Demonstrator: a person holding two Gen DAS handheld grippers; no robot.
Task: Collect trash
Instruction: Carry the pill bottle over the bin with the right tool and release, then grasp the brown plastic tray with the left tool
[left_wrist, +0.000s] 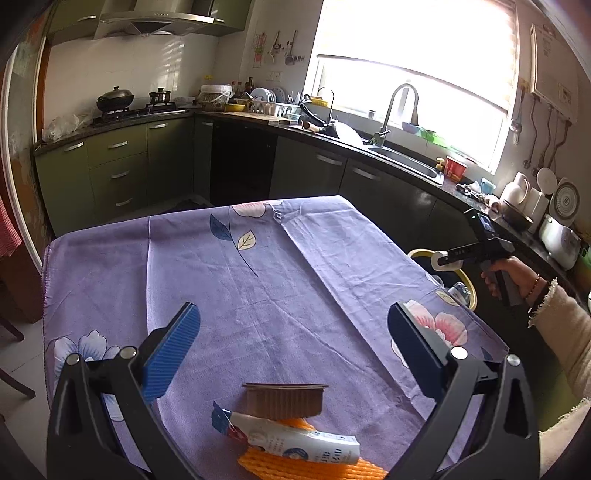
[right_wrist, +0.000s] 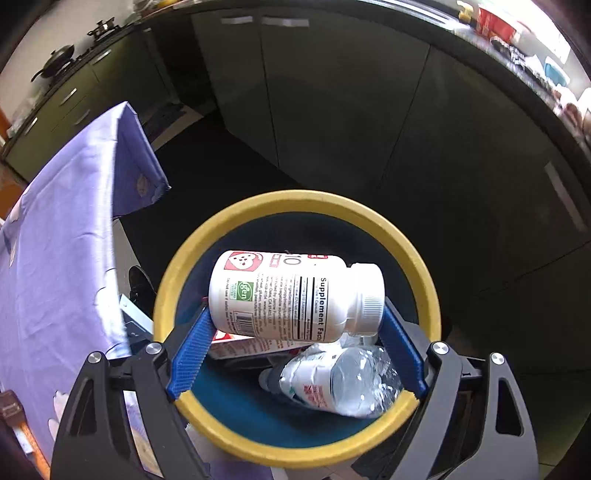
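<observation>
My right gripper (right_wrist: 297, 314) is shut on a white supplement bottle (right_wrist: 295, 293), held sideways right above the yellow-rimmed trash bin (right_wrist: 258, 206). Inside the bin lie a crushed clear plastic bottle (right_wrist: 343, 384) and a red-and-white carton (right_wrist: 251, 345). My left gripper (left_wrist: 293, 325) is open and empty above the purple flowered tablecloth (left_wrist: 258, 295). Below it, near the table's front edge, lie a brown corrugated cardboard piece (left_wrist: 284, 400), a white tube (left_wrist: 295, 441) and an orange foam net (left_wrist: 306, 467). The right gripper and bin rim (left_wrist: 421, 254) also show past the table's right edge in the left wrist view.
The bin stands on the floor beside the table's right edge, in front of dark green cabinets (right_wrist: 332, 110). A counter with a sink (left_wrist: 406, 158), stove and kitchenware runs along the far and right walls.
</observation>
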